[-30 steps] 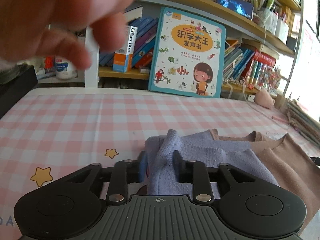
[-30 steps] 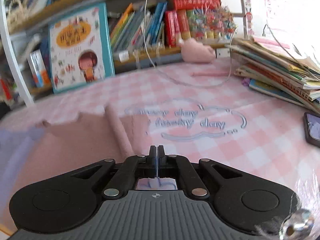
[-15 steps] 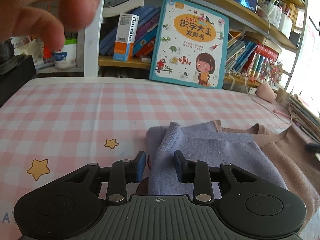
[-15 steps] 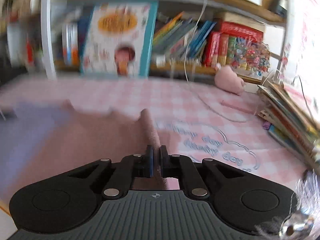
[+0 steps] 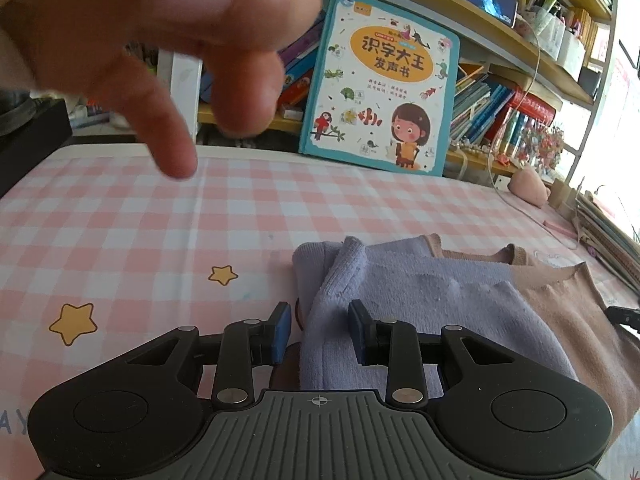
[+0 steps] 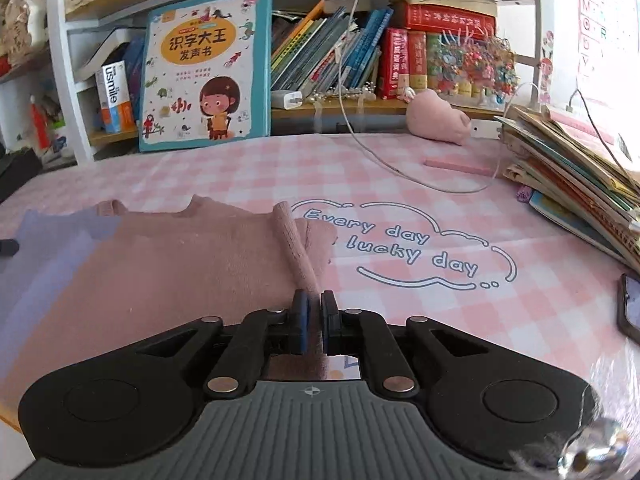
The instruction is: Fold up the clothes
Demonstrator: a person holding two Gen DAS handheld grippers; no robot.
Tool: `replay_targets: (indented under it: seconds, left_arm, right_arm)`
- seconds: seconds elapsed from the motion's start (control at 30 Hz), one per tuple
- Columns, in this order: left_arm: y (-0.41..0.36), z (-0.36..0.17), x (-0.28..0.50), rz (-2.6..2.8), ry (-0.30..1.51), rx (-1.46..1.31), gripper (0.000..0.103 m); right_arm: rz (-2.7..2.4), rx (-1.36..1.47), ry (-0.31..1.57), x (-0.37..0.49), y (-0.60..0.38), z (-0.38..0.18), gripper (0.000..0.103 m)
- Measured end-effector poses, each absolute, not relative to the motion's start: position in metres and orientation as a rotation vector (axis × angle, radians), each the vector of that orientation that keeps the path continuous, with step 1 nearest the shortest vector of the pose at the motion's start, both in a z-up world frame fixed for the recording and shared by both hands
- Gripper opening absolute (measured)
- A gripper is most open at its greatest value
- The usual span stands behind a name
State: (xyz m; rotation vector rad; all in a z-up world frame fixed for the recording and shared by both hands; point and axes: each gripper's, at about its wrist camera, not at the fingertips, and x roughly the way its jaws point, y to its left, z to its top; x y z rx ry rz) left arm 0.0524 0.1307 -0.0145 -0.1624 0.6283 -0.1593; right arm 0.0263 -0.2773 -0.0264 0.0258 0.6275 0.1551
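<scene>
Soft sweater lying on the counter

The right tongs [image 6: 314, 312] are pinching the pink sleeve [image 6: 294, 240]; the left tongs [image 5: 318, 330] are gaping around the purple edge [image 5: 332, 300]. The sweater [image 6: 160, 272] looks floppy, so edges are best for grabbing.

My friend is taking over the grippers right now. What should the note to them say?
Left gripper: jaws open around the folded edge of the purple part of the garment, not pinching it.
Right gripper: jaws nearly shut on a pink ridge of the pink part.
The garment lies on the pink checked tablecloth, purple on the left, pink on the right.
A bare hand hangs close to the left camera.
Done: the purple end looks doubled over.
Left: probably fold the pink side across and flatten it.
</scene>
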Motion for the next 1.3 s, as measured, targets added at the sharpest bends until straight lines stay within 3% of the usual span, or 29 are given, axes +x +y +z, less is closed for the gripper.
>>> replay_targets:
  seconds: [0.6,0.73,0.77,0.8,0.9,1.07,1.3]
  left_arm:
    - [0.132,-0.016,0.045,-0.159,0.628,-0.192,0.030]
    - [0.138,-0.018,0.048,-0.174,0.632,-0.260,0.017]
    - [0.139,-0.017,0.046,-0.174,0.620,-0.266,0.005]
    - [0.139,-0.013,0.042,-0.183,0.593,-0.274,0.004]
    - [0.139,-0.001,0.033,-0.203,0.523,-0.282,0.004]
    - [0.137,-0.015,0.047,-0.160,0.600,-0.249,0.005]
    - [0.138,-0.022,0.046,-0.138,0.606,-0.250,0.014]
  right_arm:
    - [0.187,0.184,0.587,0.018,-0.299,-0.037,0.011]
    - [0.178,0.160,0.584,0.017,-0.296,-0.037,0.012]
    - [0.178,0.160,0.584,0.017,-0.295,-0.037,0.012]
    - [0.178,0.159,0.584,0.017,-0.295,-0.037,0.012]
    - [0.183,0.175,0.586,0.018,-0.297,-0.038,0.012]
    - [0.184,0.198,0.588,0.018,-0.301,-0.039,0.015]
    - [0.172,0.217,0.591,0.019,-0.304,-0.040,0.020]
